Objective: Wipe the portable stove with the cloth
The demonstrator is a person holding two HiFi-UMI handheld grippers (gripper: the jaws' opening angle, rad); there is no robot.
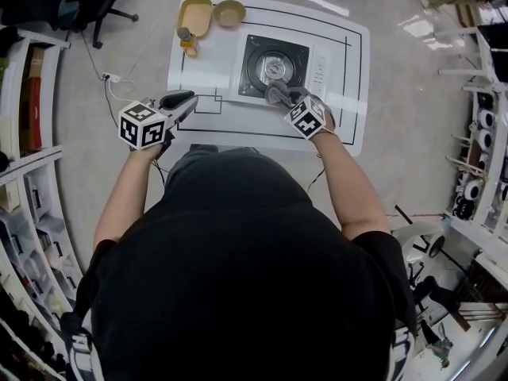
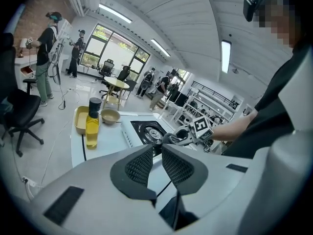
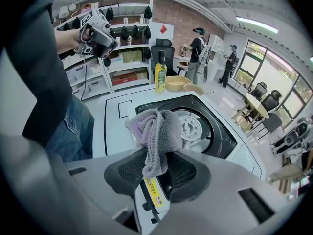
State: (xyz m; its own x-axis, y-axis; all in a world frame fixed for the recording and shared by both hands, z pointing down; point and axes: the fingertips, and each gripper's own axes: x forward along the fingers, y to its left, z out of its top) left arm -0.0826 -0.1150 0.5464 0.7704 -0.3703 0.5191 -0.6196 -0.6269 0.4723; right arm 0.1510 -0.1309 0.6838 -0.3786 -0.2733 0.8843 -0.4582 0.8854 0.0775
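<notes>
The white worktop [image 1: 208, 63] carries the portable stove [image 1: 274, 63] at its middle. The left hand-held gripper [image 2: 156, 161] hovers left of the stove – jaws slightly parted, empty. The right hand-held gripper [image 3: 156, 169] grasps the grey cloth [image 3: 159, 129] – bunched over the stove's near edge.

- A lab-like workshop hall is shown.
- Storage shelves [image 1: 28, 165] and office chairs [image 2: 22, 114] are seen around a white worktop [image 1: 349, 62].
- Strip lights [image 2: 115, 13] are hung overhead.
</notes>
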